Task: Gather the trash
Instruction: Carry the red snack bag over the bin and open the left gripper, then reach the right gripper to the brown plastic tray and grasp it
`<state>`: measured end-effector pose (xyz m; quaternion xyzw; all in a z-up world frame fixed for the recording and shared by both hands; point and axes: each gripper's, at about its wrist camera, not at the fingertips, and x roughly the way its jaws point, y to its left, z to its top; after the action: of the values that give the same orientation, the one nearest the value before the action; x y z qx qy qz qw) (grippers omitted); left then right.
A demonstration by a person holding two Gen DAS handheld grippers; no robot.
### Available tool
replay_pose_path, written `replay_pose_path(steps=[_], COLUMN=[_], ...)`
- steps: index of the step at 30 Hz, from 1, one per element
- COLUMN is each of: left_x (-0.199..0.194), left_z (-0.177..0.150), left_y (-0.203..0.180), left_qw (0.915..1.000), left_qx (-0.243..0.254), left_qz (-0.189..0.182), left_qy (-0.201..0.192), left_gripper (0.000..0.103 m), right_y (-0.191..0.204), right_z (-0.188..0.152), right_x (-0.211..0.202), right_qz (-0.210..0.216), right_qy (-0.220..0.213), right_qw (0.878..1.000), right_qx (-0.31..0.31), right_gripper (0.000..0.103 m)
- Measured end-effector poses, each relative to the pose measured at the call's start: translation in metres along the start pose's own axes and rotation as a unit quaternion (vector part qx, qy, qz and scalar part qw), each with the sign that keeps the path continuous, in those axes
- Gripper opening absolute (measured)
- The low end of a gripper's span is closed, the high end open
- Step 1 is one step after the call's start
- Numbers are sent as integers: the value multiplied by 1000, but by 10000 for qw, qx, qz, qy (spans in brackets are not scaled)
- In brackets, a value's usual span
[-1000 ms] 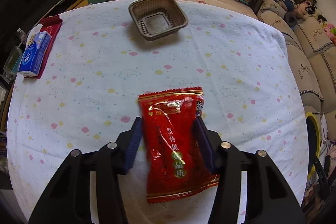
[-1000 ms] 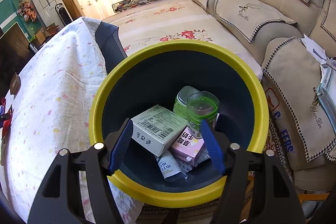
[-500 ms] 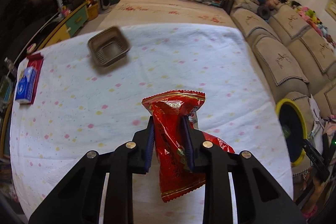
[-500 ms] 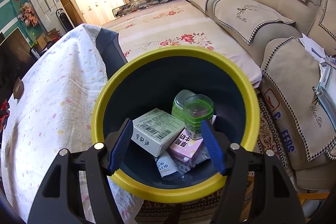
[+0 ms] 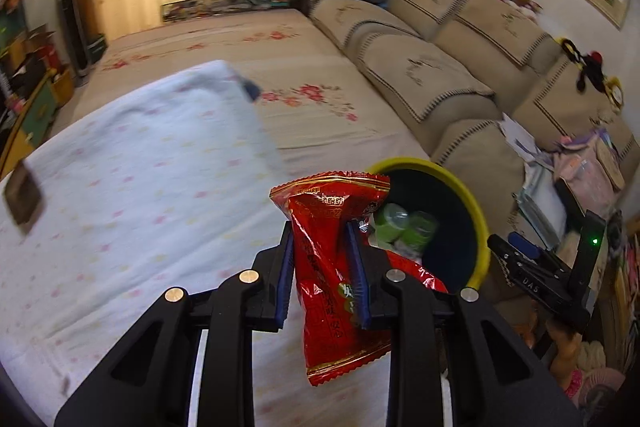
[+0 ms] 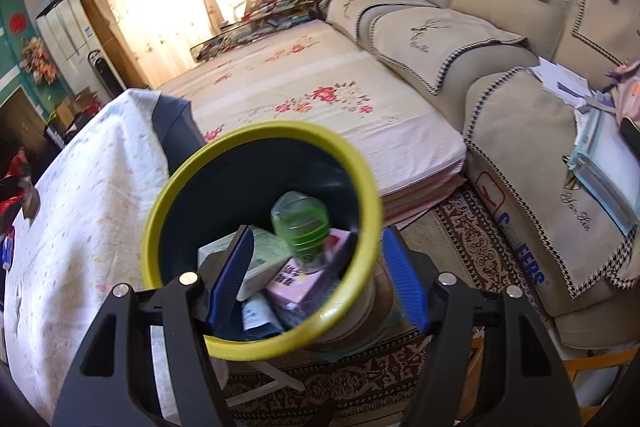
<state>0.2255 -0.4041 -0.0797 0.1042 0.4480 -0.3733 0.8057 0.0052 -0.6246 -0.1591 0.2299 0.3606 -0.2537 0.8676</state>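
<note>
The left claw [image 5: 322,269] is clamped on a crinkled red foil snack packet [image 5: 334,267], carried clear of the white, pastel-dotted cloth on the table [image 5: 132,187] and nearly over the round yellow-rimmed, dark-walled trash bin [image 5: 466,203] beside it, presumably for a drop. The right claw [image 6: 316,277] has its blue pads apart, astride the bin's near rim [image 6: 276,345], apparently steadying it. Inside lie a green plastic bottle [image 6: 302,227], a white carton [image 6: 260,259] and a pink box [image 6: 296,287].
</note>
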Motion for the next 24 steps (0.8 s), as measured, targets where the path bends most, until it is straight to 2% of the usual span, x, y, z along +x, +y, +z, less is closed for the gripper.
replay_pose_path(steps=[5, 9, 13, 16, 17, 19, 21, 24], left_x=[47, 86, 123, 141, 143, 138, 128, 98], left_z=[9, 15, 17, 15, 14, 11, 8, 3], left_y=[-61, -94, -110, -113, -110, -104, -95, -76], left_qw=[9987, 9968, 9954, 9951, 9953, 9962, 9970, 9989], left_qx=[375, 559, 608, 562, 528, 467, 437, 334], left_qz=[-183, -244, -210, -131, -134, -142, -179, -161], left_qy=[287, 514, 711, 805, 805, 728, 614, 294], left_gripper=[26, 29, 37, 50, 56, 62, 62, 68], right_y=[-25, -39, -46, -48, -48, -46, -44, -35], right_z=[1, -1, -2, -2, -2, -2, -2, -4], right_x=[-5, -5, -7, -10, -10, -11, -11, -10], right_qz=[-27, -42, -37, -20, -17, -2, 19, 76], right_qy=[-58, -46, -46, -68, -79, -81, -73, -47], right_qw=[9998, 9995, 9995, 9994, 9994, 9994, 9995, 9997], right_qx=[186, 294, 317, 331, 338, 333, 309, 227], right_gripper=[64, 64, 64, 64, 64, 64, 64, 64])
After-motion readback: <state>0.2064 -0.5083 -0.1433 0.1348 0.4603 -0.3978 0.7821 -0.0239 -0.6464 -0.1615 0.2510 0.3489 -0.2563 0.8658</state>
